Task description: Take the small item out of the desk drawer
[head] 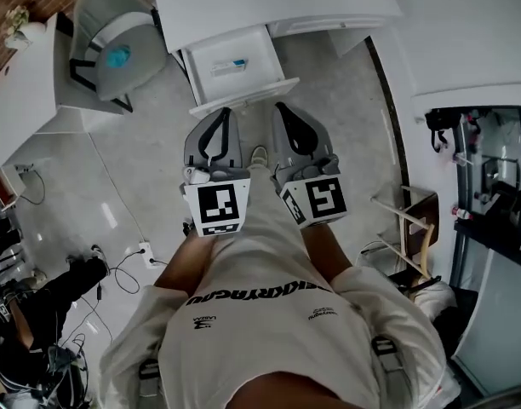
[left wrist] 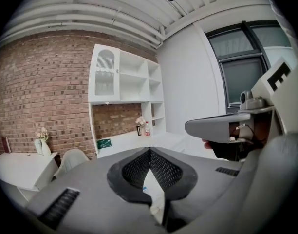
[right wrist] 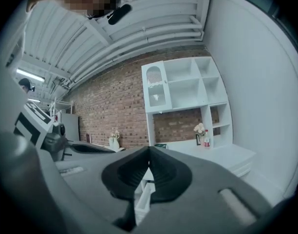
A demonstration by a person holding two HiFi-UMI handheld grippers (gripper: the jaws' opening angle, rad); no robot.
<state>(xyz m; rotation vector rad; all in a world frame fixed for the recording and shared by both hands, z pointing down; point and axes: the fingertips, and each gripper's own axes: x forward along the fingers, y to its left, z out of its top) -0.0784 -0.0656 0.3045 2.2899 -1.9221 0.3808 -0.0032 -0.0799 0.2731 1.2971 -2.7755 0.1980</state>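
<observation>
The white desk's drawer (head: 259, 68) stands pulled open at the top of the head view. A small white item with a blue patch (head: 229, 65) lies inside it. My left gripper (head: 224, 112) and right gripper (head: 282, 107) are held side by side above the floor, just short of the drawer front. Both are shut with nothing between the pads. In the left gripper view the shut left gripper (left wrist: 150, 153) points over the drawer, and a bit of the item (left wrist: 145, 189) shows under the jaws. The right gripper view has the right gripper (right wrist: 149, 153) shut, with the drawer (right wrist: 142, 199) below.
A grey chair (head: 116, 49) with a blue thing on its seat stands left of the drawer, beside a white side table (head: 22, 92). Cables (head: 124, 262) lie on the floor at the left. A wooden stool (head: 411, 228) is at the right. White shelves (left wrist: 124, 89) hang on the brick wall.
</observation>
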